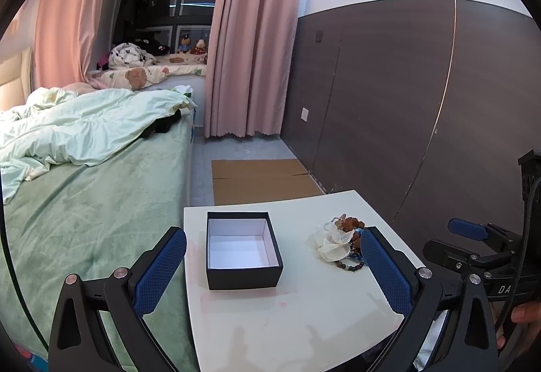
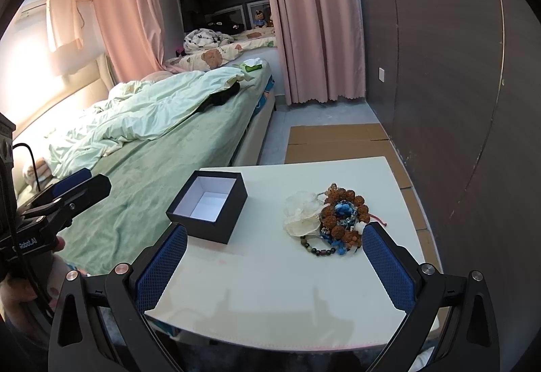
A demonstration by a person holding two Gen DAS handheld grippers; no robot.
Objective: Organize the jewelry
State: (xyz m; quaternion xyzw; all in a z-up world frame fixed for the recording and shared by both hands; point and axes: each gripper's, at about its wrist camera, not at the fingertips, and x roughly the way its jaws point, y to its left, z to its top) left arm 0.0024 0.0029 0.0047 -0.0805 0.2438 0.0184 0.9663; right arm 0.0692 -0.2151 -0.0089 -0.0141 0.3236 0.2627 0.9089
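— So, two grippers: left gripper (image 1: 274, 257) spread wide, gripping nothing; right gripper (image 2: 274, 252) likewise wide apart and empty, above the near edge of the white table (image 2: 270, 291).

— And between the fingers?

— One black box (image 1: 243, 277), lidless, white inside, nothing in it, on the table's left part. One jewelry pile (image 2: 333, 223) on the right part, well apart from the box.

— Counted?

— Hard to count: brown beads, blue pieces, a dark bead strand, tangled. One pale translucent pouch (image 2: 302, 214) touching the pile's left side. Pile partly hidden behind the right finger in the left view. Beyond: one green bed (image 1: 101, 203), flattened cardboard (image 1: 260, 179) on the floor.
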